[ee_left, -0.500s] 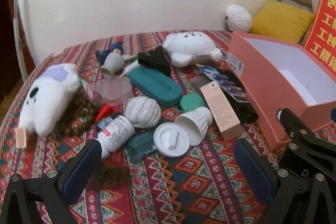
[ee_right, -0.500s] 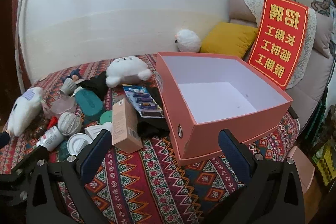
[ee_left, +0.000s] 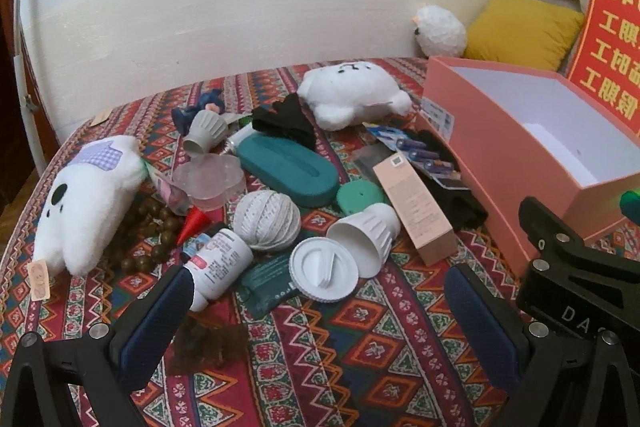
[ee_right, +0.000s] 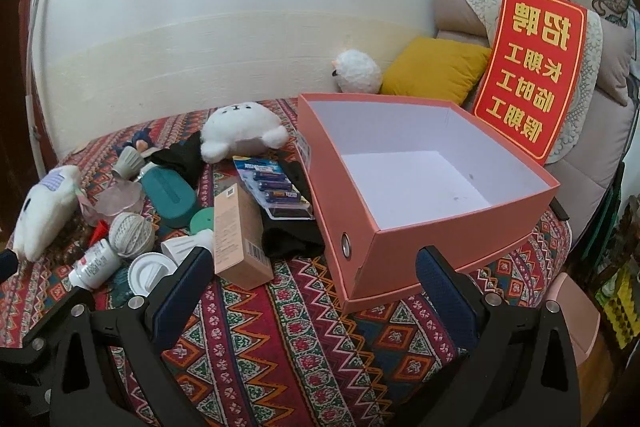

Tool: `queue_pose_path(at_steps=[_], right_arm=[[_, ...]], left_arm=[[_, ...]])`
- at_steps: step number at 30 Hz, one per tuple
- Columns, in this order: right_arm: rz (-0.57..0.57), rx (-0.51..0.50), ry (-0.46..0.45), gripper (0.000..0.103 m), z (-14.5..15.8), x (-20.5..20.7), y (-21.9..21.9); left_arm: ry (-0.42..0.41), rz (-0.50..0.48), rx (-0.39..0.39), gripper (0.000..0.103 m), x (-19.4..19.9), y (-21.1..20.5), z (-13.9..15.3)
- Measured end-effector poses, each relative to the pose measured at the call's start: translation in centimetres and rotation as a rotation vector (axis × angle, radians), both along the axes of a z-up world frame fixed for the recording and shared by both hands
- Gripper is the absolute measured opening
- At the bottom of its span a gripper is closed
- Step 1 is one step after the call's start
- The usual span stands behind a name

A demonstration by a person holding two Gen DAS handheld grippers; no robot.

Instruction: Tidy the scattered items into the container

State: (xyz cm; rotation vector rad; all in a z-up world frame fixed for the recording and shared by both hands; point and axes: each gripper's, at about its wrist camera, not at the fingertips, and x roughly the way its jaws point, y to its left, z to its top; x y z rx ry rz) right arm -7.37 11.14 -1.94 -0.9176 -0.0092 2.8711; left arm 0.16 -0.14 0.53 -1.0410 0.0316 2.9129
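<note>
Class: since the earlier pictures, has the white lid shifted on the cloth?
No. The white lid lies beside the white cup, as before.

The pink box stood open at the top with nothing in it, so there was lots of room to reach in from above. Its tall side wall blocked the way from the pile. A black cloth and a pack of batteries lay right against that wall. A long tan carton lay just beside them. The pile was packed tight: a white lid, a white cup and a ball of string touched each other. The patterned cloth in front of the pile was bare between the left tongs, which were wide apart.
</note>
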Motion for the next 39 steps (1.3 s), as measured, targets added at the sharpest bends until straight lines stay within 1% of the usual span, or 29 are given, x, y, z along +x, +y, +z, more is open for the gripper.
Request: queue_pose_path(at_steps=[4,9,12,16,20,23,26,28,30,34,39], right_arm=[[-0.003,-0.003,-0.005,0.103,0.2,0.0,0.0],[-0.013,-0.009,0.003,0.103,0.7,0.6,-0.2],[-0.031,-0.010,0.012,0.103,1.1,1.1,-0.3],[-0.065,-0.010,-0.003,0.103,1.6,2.1,-0.4],[-0.078,-0.005,-0.016,0.103,2.3,3.0,-0.8],[-0.080,-0.005,0.004,0.103,2.4,3.6,-1.1],[-0.068,-0.006,-0.014,0.103,2.2,3.1,-1.4],[-0.048,0.001,-0.026,0.103,2.2,2.5,-1.8],[-0.049,0.011,-0.023,0.103,2.2,2.2,-2.0],[-0.048,0.013,-0.033,0.103,1.9,1.6,-2.4],[-0.044,0.018,-0.045,0.103,1.6,1.0,-2.5]], left_arm=[[0.003,0.007,-0.001,0.103,0.1,0.1,-0.4],[0.003,0.020,0.017,0.103,0.4,-0.3,-0.2],[0.019,0.025,0.017,0.103,0.9,-0.3,0.3],[0.056,0.016,0.021,0.103,1.9,-0.2,1.2],[0.063,0.006,0.040,0.103,2.5,-0.6,1.3],[0.079,0.003,0.042,0.103,2.7,-1.2,1.5],[0.081,0.010,0.050,0.103,2.1,-1.7,1.5],[0.068,0.005,0.072,0.103,1.7,-2.1,1.3],[0.056,-0.002,0.077,0.103,1.5,-2.0,0.8],[0.046,0.002,0.070,0.103,1.3,-2.0,0.2],[0.050,0.011,0.079,0.103,1.2,-2.4,0.4]])
